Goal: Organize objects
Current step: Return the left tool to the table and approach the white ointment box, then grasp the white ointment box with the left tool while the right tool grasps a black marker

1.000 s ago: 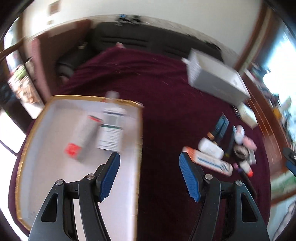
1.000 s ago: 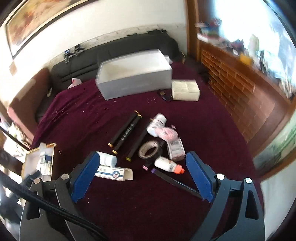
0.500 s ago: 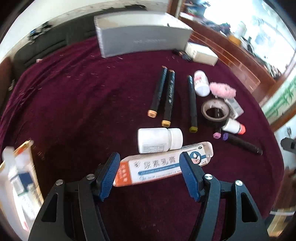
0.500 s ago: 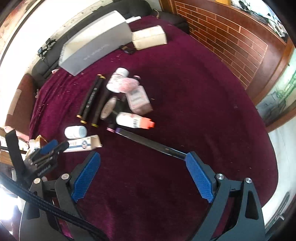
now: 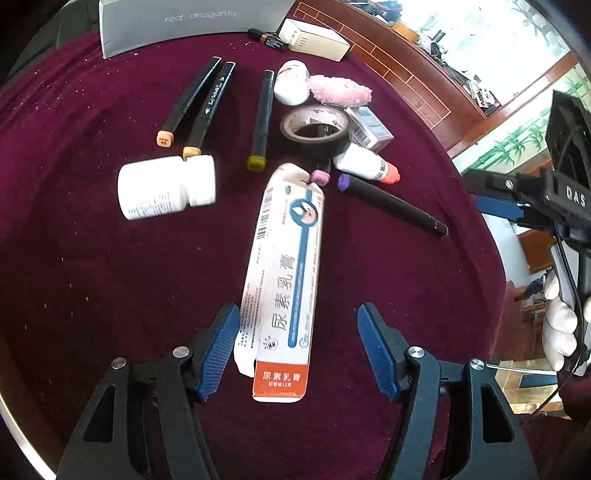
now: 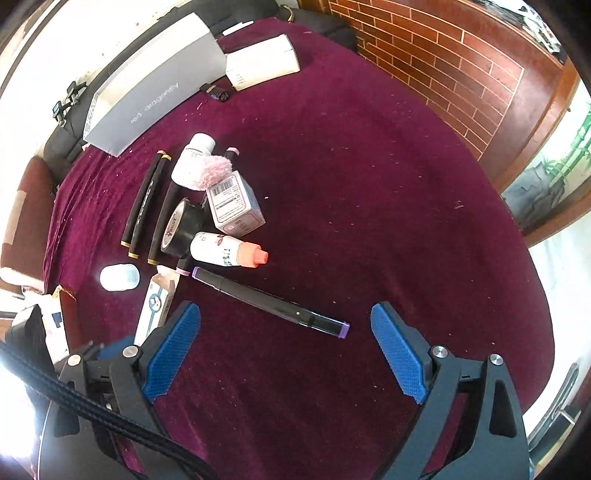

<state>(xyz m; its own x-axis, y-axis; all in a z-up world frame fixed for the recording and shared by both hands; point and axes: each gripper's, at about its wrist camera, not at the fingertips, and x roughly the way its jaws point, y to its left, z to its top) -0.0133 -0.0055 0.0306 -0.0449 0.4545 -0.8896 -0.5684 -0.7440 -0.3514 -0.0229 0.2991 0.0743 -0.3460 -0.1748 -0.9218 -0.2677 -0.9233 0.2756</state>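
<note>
Straddling the near end of the ointment carton, the left gripper has its jaws open, not yet closed on it. The right gripper is open too, above bare cloth near the purple-capped marker. Farther lie the white pill bottle, tape roll and three markers, all loose on the maroon cloth, so most sorting seems left to do

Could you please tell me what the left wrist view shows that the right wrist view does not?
Only the left wrist view shows the person's gloved hand and the open left gripper straddling the ointment box. Only the right wrist view shows the open right gripper and the brick wall. Both show the purple-capped marker, tape roll and grey box.
</note>
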